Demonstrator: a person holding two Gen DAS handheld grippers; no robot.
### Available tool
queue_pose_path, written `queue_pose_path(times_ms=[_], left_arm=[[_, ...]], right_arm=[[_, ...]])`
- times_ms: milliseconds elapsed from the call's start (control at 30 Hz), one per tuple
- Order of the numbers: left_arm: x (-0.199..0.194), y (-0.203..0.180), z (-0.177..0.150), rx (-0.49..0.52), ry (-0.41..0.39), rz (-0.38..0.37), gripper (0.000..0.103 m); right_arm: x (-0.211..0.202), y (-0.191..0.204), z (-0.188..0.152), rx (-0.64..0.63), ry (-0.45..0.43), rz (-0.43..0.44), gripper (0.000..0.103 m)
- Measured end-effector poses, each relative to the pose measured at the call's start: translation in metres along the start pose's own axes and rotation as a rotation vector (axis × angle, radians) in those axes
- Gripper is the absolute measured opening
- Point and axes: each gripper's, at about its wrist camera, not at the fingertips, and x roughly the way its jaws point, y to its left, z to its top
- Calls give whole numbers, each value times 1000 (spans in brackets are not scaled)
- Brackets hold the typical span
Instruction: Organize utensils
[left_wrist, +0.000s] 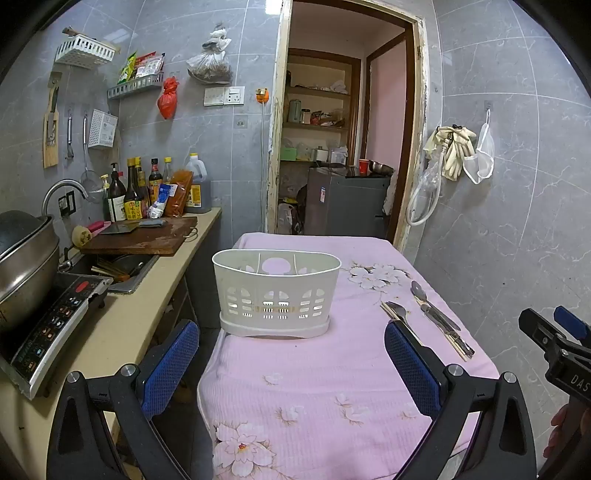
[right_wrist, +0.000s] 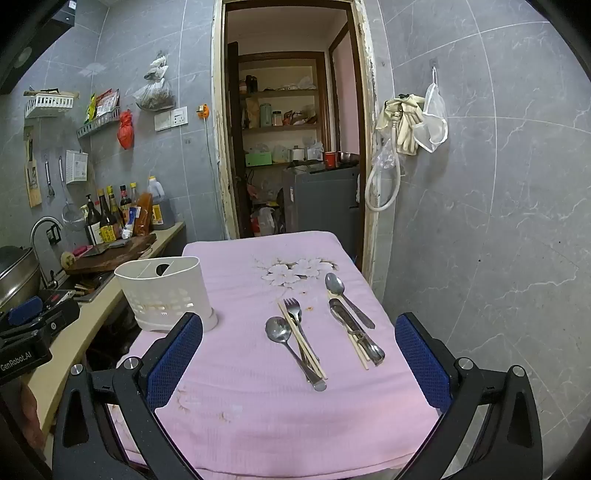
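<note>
On the pink cloth (right_wrist: 258, 424), your utensils (right_wrist: 325, 332) lie lengthwise, heads mostly pointing away; both grippers (left_wrist: 291, 365) (right_wrist: 299, 365) gape, empty.

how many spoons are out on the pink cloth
3 silver metal spoons: one left, beside the fork and chopsticks; one farthest back; one handle-first, bowl nearest the camera. Overlapping utensils could hide another.
</note>
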Motion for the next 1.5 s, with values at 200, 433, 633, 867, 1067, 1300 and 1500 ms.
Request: queue_pose_path(times_ms=[200, 433, 633, 867, 1067, 1300, 1500], left_arm=[[0, 0, 0, 2, 2, 2, 101], [0, 0, 0, 3, 2, 3, 101], [0, 0, 0, 3, 4, 2, 101], [0, 0, 0, 4, 4, 2, 101], [0, 0, 0, 3, 6, 3, 101], [4, 0, -3, 2, 15, -10, 101], [22, -10, 5, 4, 21, -44, 101]], right_arm=[[1, -2, 1, 0, 1, 1, 102], [0, 0, -1, 0, 4, 2, 102], [-1, 4, -5, 1, 5, 1, 102], [1, 5, -6, 2, 7, 3, 102], [4, 11, -19, 3, 7, -9, 102], [6, 8, -25, 18, 18, -20, 102], [18, -12, -3, 1, 21, -33, 102]])
